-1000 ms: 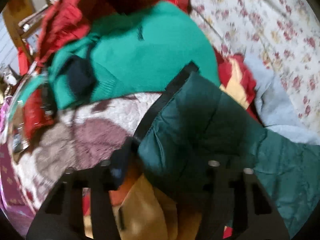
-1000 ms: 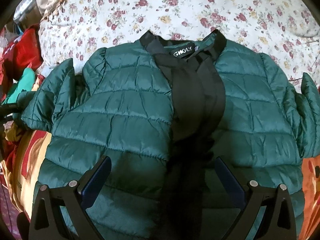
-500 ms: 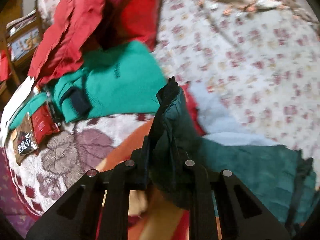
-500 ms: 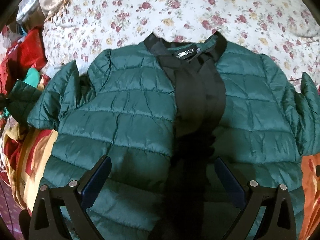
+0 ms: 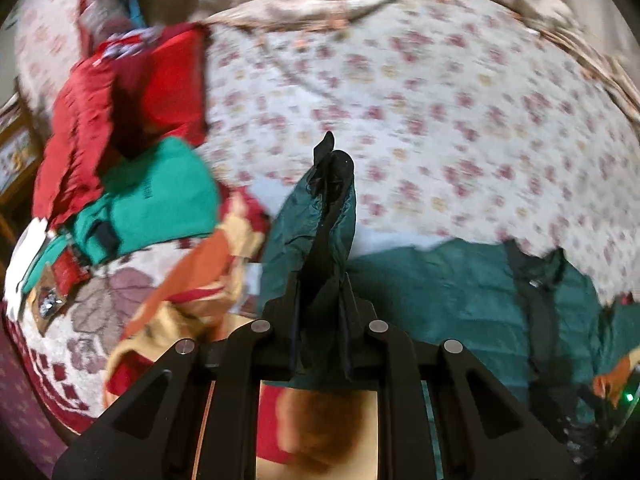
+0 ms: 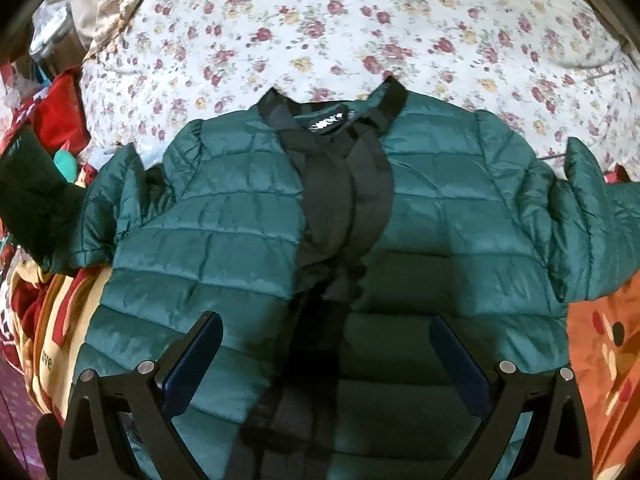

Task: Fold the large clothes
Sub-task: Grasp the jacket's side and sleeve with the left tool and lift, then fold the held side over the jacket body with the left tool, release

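The green jacket (image 6: 248,240) lies face up and spread across the middle of the right wrist view, on the flowered bedspread (image 6: 400,32), collar toward the top of the frame and its black front placket running down the centre. The body looks flat and unfolded, so the folding seems barely begun. The left gripper (image 5: 322,320) is clamped on the jacket's sleeve (image 5: 320,216), which stands up in the lower centre of the left wrist view, cuff pointing toward the top; in my judgement the first fold, sleeve over chest, is in hand. The other sleeve, at the right edge of the right wrist view, is not yet folded. The right gripper (image 6: 326,344) hovers wide apart over the lower front of the jacket, holding nothing. No containers are visible; a loose pile of clothes (image 5: 132,184) sits at the left of the left wrist view
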Demonstrator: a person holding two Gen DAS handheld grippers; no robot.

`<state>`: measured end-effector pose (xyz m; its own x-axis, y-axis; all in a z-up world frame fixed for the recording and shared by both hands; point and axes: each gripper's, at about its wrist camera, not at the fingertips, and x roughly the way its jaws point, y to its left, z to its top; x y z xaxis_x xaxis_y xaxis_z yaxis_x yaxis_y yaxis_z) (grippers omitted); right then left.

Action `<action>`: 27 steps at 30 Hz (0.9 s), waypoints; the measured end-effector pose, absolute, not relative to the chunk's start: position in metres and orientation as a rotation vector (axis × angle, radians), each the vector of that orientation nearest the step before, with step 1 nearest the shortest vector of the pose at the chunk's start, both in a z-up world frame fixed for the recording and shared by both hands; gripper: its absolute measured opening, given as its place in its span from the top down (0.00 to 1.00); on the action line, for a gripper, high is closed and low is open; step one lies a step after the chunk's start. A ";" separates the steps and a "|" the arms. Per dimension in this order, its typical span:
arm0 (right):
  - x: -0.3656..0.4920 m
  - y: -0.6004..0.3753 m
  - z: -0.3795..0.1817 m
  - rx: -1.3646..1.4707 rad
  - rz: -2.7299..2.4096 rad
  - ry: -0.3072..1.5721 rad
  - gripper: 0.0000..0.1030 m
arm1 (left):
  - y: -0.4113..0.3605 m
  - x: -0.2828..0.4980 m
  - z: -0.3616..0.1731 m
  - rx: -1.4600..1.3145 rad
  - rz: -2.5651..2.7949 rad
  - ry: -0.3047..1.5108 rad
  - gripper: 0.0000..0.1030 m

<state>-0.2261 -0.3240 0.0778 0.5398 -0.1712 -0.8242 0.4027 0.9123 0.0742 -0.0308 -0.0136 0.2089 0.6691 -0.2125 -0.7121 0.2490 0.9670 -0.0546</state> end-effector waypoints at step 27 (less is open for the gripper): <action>-0.297 -0.420 0.068 0.307 -0.501 0.971 0.01 | -0.285 -0.121 0.088 0.280 -0.533 0.952 0.86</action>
<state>-0.2968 -0.4204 0.0683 0.4643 -0.2664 -0.8446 0.5339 0.8451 0.0269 -0.1205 -0.2852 0.0877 0.4650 -0.3077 -0.8301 0.5468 0.8372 -0.0040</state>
